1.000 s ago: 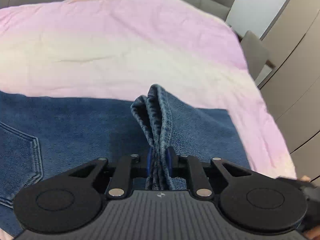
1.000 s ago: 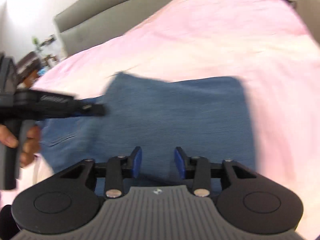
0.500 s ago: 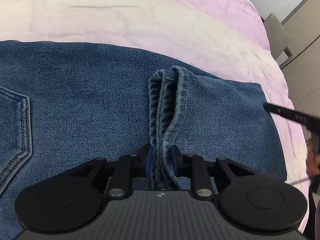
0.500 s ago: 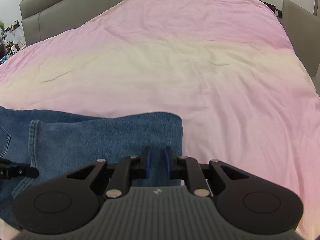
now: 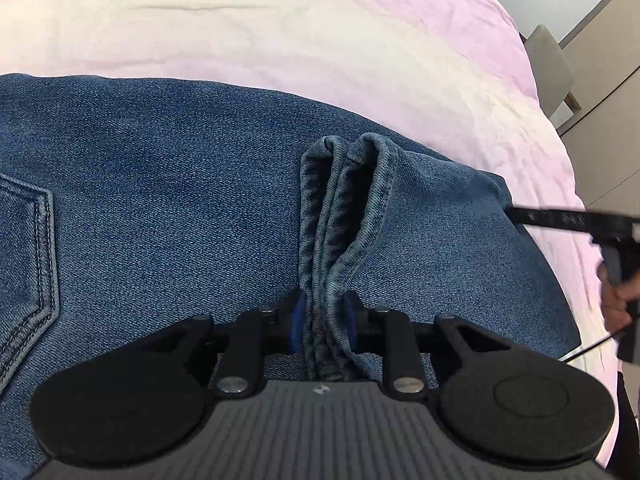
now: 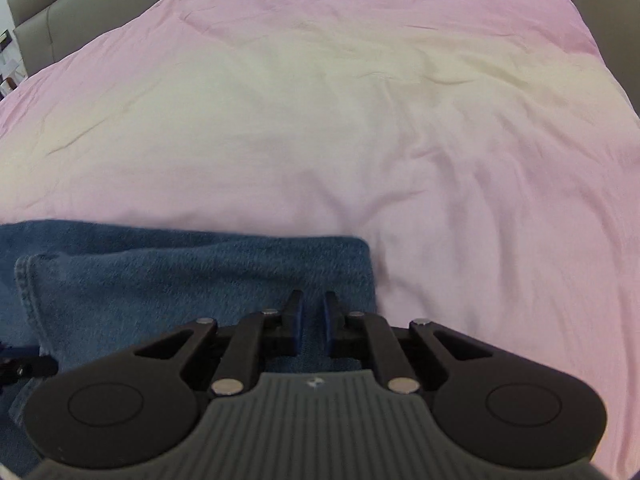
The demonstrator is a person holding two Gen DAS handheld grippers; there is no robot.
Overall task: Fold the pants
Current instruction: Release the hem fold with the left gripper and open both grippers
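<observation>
We have the jeans spread on the pink bedsheet, near the edge closest to us, with one layer already doubled over another and a back pocket showing at the far left. Our left gripper is pinching a bunched stack of hems, several thicknesses of denim squeezed between its blue pads, and the bundle stands up in a ridge ahead of the fingers. Our right gripper sits low over the right end of the folded denim; its jaws are close together with a narrow gap, and from this angle we cannot tell whether any cloth is caught between them. In the left view its black body appears just past the right corner of the pants. We judge this cloth to be heavy and fairly stiff for a garment: it will hold a crease, drag on the sheet rather than slide, and sag if lifted from only one point. The thick stitched hems give a firm hold, so we would keep gripping there and take a matching corner with the other tool, so the layers travel together and the fold lands square.
</observation>
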